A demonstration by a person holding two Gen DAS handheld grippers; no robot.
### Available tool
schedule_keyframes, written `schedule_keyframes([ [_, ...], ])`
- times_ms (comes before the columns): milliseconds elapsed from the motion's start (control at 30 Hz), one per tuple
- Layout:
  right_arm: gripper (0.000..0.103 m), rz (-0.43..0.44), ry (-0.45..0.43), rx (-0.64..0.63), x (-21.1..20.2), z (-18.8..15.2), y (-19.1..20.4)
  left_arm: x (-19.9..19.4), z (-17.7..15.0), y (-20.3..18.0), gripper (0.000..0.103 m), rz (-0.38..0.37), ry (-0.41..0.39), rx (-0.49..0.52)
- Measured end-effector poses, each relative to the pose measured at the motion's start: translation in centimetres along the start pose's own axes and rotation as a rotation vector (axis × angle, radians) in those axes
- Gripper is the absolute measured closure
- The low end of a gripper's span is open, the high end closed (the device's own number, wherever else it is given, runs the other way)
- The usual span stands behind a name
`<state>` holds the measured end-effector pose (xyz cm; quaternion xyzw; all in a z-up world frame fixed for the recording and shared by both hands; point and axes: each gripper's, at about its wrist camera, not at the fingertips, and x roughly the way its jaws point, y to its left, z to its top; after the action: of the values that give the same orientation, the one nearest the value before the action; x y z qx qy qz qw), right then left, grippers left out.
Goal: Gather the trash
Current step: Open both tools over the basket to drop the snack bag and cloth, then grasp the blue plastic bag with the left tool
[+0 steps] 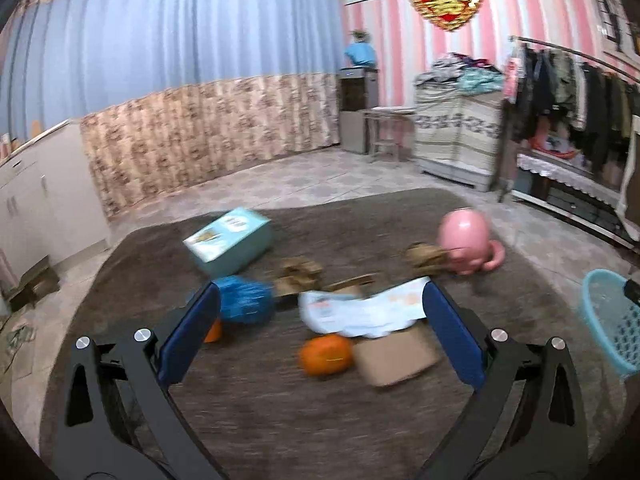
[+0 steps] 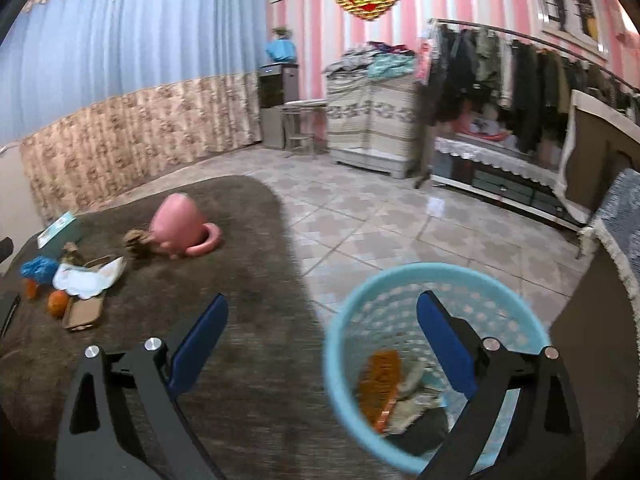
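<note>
Right claw: jaws spread wide, nothing between the blue pads; it hangs over the near rim of the basket, one finger inside the basket's outline in the right wrist view.
Left claw: jaws spread wide, empty, aimed at the clutter in the middle of the table; no pad touches anything.
Basket: light-blue perforated wastebasket on the tiled floor, just beside the table's right edge; also visible at the far right of the left wrist view.
Basket contents: an orange wrapper and some greyish crumpled scraps lie at the bottom; exact items too blurred to name.
Done so far (judgement): a few pieces are already binned, so the task is under way.
Table: covered in brown cloth, clutter gathered toward its middle.
Left on table, likely trash: crumpled white paper wrapper, flat brown cardboard piece, blue crumpled plastic bag, brown crumpled paper bits, another brown wad touching the pink toy.
Left on table, uncertain: teal carton, tilted; two oranges, one by the cardboard, one half hidden behind the left finger; cannot tell whether these count as trash.
Probably not trash: pink octopus-shaped toy.
Progress estimate (judgement): well under half; most pieces remain on the table.
</note>
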<state>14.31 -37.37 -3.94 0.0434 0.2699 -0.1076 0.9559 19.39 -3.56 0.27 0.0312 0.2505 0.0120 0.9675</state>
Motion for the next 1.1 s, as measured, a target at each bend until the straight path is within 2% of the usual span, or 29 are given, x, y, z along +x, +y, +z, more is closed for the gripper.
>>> schedule_keyframes([
  [267, 0.010, 0.121, 0.043, -0.056, 1.9, 0.5, 5.8, 3.8, -1.8, 7.7, 0.005, 0.075, 0.075, -0.033],
  [533, 0.010, 0.211, 0.103, -0.125, 6.3, 1.4, 12.4, 9.4, -1.8, 10.0, 0.009, 0.055, 0.146, -0.054],
  [633, 0.010, 0.234, 0.121, -0.173, 7.8, 1.5, 15.1, 11.9, -1.7, 9.3, 0.021, 0.028, 0.177, -0.026],
  [667, 0.010, 0.240, 0.129, -0.192, 8.4, 1.6, 16.2, 12.7, -1.8, 9.1, 0.028, 0.027, 0.188, -0.019],
  [767, 0.010, 0.270, 0.146, -0.226, 9.7, 1.6, 18.4, 14.5, -2.1, 8.5, 0.060, -0.007, 0.243, 0.000],
  [900, 0.010, 0.294, 0.173, -0.265, 11.2, 1.2, 20.6, 13.7, -2.1, 8.1, 0.080, -0.032, 0.214, 0.020],
  [1100, 0.011, 0.319, 0.219, -0.250, 13.4, 0.6, 22.2, 9.0, -1.0, 11.1, 0.082, -0.002, 0.122, -0.037],
])
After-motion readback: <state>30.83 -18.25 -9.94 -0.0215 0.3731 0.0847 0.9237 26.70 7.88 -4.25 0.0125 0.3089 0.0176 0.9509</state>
